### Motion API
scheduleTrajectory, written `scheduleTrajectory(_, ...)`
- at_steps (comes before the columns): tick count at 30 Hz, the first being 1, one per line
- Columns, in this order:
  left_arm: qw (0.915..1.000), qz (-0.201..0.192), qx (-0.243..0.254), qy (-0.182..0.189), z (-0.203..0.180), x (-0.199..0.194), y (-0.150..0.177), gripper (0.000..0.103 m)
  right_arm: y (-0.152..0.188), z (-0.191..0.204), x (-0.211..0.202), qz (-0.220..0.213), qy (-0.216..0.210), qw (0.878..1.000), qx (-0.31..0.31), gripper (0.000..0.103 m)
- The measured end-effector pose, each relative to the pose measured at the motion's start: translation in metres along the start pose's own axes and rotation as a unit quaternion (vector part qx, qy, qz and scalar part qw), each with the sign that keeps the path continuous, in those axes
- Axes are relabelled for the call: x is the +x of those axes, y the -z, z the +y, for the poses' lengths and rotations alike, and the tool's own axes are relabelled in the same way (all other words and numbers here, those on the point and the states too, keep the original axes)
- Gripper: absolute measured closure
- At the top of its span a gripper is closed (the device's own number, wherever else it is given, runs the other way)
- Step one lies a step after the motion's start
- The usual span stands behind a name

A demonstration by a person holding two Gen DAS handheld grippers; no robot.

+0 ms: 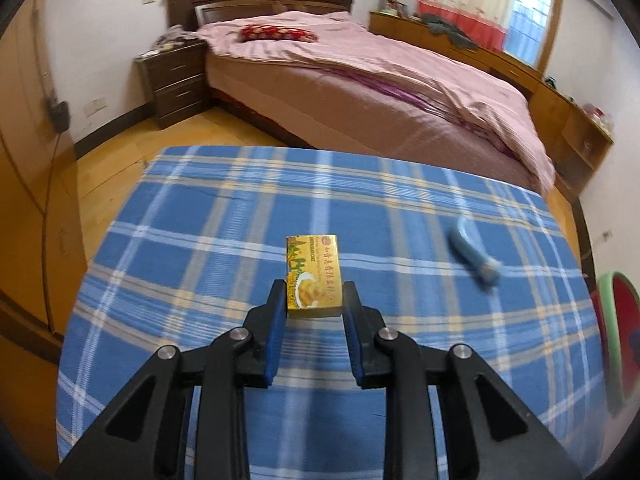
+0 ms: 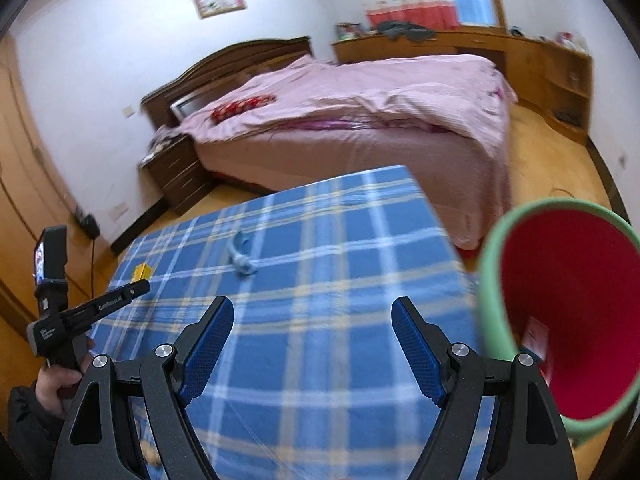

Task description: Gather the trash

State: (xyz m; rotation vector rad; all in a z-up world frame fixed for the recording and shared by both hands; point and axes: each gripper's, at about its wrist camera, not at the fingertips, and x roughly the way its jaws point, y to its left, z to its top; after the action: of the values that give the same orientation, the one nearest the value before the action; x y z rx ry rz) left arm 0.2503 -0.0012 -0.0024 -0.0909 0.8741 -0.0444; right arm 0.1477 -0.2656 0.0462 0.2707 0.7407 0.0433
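A small yellow snack box is pinched between the blue pads of my left gripper, which is shut on it low over the blue plaid tablecloth. In the right wrist view the same box shows at the tip of the left gripper, held by a person's hand at the table's left edge. A crumpled blue wrapper lies on the cloth further right. My right gripper hangs open over the cloth with nothing between its fingers. A red bin with a green rim stands off the table's right side.
A red packet lies inside the bin. Beyond the table stands a bed with pink covers, a dark nightstand to its left and a wooden sideboard under the window. The floor is wood.
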Motion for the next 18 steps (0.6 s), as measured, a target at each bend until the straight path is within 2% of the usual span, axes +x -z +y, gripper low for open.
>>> scheduleTrajectory(4,0.9998,-0.010,-0.009,-0.012,0.009,0.006,0.003,0.076,-0.006,0.022,0.034,0.021,-0.005,1.000,-0.020,0.023)
scheduleTrajectory(10,0.9998,-0.009,-0.014,-0.015,0.016,0.013,0.009,0.076,-0.016,0.049,0.087,0.048,-0.020,0.997,-0.054,0.047)
scheduleTrajectory(18,0.9997,-0.003,-0.017,-0.018,0.020,0.020,0.013,0.076,-0.018,0.074,0.133,0.067,-0.018,0.993,-0.099,0.058)
